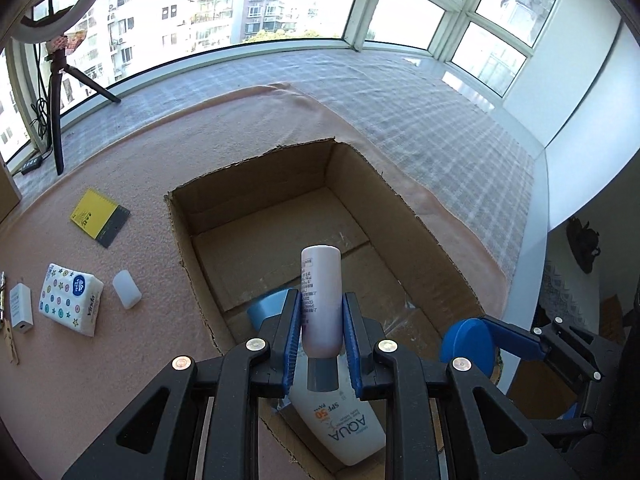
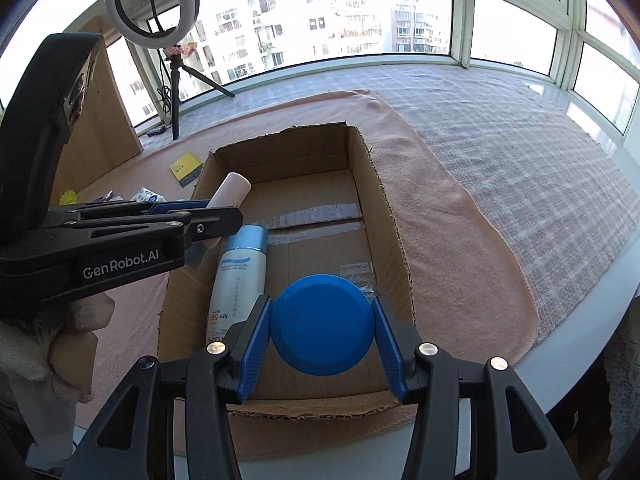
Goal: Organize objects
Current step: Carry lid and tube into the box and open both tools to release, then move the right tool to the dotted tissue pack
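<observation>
Two grippers hung over the open cardboard box (image 2: 384, 216), each with its load. The left gripper (image 1: 320, 320) had its fingers (image 1: 291, 332) clamped on the sides of a slim white tube (image 1: 321, 292), whose long axis ran forward between them, its rounded end pointing out over the box floor and tilted downward. The right gripper (image 2: 322, 332) had its fingers (image 2: 256, 344) pressed against opposite edges of a round blue lid-like disc (image 2: 322, 324), flat face toward the camera.

Inside the box, a white sunscreen bottle with a blue cap (image 2: 240, 276) lay along the left wall, long axis running near to far. In the left wrist view the tube sat directly above that bottle, so a straight release would likely drop it onto the bottle; bare cardboard lay just to the right and farther in. The disc hovered over the near right part of the floor, which looked free.

On the pink cloth (image 1: 120, 352) left of the box lay a yellow notepad (image 1: 100, 218), a tissue pack (image 1: 71, 300) and a small white block (image 1: 127, 290), all nearer the left hand.
</observation>
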The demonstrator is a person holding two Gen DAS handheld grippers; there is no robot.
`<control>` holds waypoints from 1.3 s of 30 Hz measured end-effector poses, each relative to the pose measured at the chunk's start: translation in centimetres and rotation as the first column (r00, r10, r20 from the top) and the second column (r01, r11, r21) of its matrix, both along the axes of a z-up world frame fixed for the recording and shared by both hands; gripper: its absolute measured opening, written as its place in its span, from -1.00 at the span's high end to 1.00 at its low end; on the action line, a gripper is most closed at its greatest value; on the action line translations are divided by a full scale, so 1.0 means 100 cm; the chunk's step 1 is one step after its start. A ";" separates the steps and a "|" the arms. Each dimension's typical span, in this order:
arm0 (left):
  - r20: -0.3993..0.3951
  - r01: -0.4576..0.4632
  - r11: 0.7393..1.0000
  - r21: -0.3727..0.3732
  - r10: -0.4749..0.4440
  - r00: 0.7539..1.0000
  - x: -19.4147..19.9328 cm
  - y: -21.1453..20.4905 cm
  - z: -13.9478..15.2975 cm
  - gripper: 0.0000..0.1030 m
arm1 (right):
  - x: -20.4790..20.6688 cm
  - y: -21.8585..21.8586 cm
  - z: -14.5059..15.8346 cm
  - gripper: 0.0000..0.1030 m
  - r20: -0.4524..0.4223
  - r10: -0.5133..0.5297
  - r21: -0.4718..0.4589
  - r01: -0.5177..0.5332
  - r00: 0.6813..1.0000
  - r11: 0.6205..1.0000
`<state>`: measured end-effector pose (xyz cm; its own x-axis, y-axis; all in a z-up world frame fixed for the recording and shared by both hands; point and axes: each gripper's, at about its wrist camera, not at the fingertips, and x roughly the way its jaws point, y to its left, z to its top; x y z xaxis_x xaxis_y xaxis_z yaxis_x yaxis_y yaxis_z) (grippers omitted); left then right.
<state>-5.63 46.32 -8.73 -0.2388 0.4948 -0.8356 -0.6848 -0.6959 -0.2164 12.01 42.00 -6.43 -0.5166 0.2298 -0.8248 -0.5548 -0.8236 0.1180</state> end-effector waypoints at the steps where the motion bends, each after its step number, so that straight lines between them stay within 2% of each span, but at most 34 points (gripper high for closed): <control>1: 0.004 -0.001 1.000 -0.001 0.001 1.000 -0.002 0.002 -0.002 0.58 | -0.001 0.000 -0.002 0.10 0.002 0.002 -0.003 -0.002 1.000 1.000; 16: 0.038 0.021 1.000 -0.003 -0.021 0.999 -0.015 0.021 -0.017 0.57 | -0.007 0.003 -0.016 0.10 0.029 0.000 -0.021 0.001 1.000 1.000; 17: 0.040 0.022 1.000 -0.003 -0.022 0.999 -0.015 0.023 -0.017 0.43 | -0.007 0.003 -0.016 0.07 0.031 -0.002 -0.018 0.003 1.000 1.000; 18: 0.044 0.022 1.000 -0.002 -0.022 0.999 -0.016 0.023 -0.016 0.18 | -0.007 0.003 -0.016 0.01 0.031 -0.002 -0.016 0.003 1.000 1.000; 19: 0.042 0.015 1.000 0.002 -0.015 0.999 -0.016 0.023 -0.016 0.07 | -0.007 0.002 -0.015 -0.03 0.027 -0.002 -0.014 0.003 1.000 1.000; 21: 0.039 0.013 1.000 0.008 -0.013 0.999 -0.016 0.022 -0.014 0.02 | -0.006 0.001 -0.011 -0.12 0.020 -0.003 0.000 0.003 1.000 1.000; 25: 0.033 0.004 1.000 0.009 -0.005 0.999 -0.016 0.016 -0.012 0.02 | -0.007 0.001 -0.009 -0.12 0.022 -0.002 0.005 0.002 1.000 1.000; 32: 0.012 -0.071 0.997 0.031 0.071 0.997 -0.027 -0.021 0.003 0.02 | -0.012 -0.002 -0.007 -0.12 0.014 0.008 -0.001 -0.008 1.000 1.000; 39: -0.019 -0.203 0.979 0.034 0.204 0.979 -0.045 -0.093 0.013 0.02 | -0.032 -0.003 0.001 -0.12 -0.022 0.043 -0.036 -0.044 0.999 0.998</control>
